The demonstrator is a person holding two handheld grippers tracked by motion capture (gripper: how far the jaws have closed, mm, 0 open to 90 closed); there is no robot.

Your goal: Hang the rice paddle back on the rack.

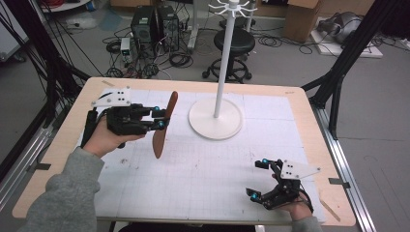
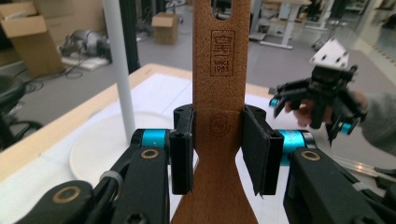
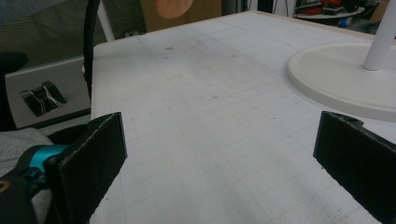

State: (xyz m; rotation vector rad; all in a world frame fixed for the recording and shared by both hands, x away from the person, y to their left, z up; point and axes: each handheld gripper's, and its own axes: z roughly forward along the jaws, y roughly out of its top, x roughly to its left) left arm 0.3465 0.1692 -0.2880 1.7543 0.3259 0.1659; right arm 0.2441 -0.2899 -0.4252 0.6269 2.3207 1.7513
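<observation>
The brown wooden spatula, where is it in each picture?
High view: brown wooden spatula left of centre, in the left claw.
Left gripper view: centre, between the black pads.
Right gripper view: its rounded end at the top edge.
Shared landmark: white round stand base.

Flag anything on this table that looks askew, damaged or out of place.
Nothing looks damaged or spilled. The brown wooden spatula hangs tilted above the white gridded mat, but the left tool holds it there. The white hanging stand stands upright.

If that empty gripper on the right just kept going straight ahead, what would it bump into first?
Probably nothing soon: the right gripper points left across the bare mat, jaws open. Farther on is the hanging spatula in the left gripper, though depth is hard to judge.
</observation>
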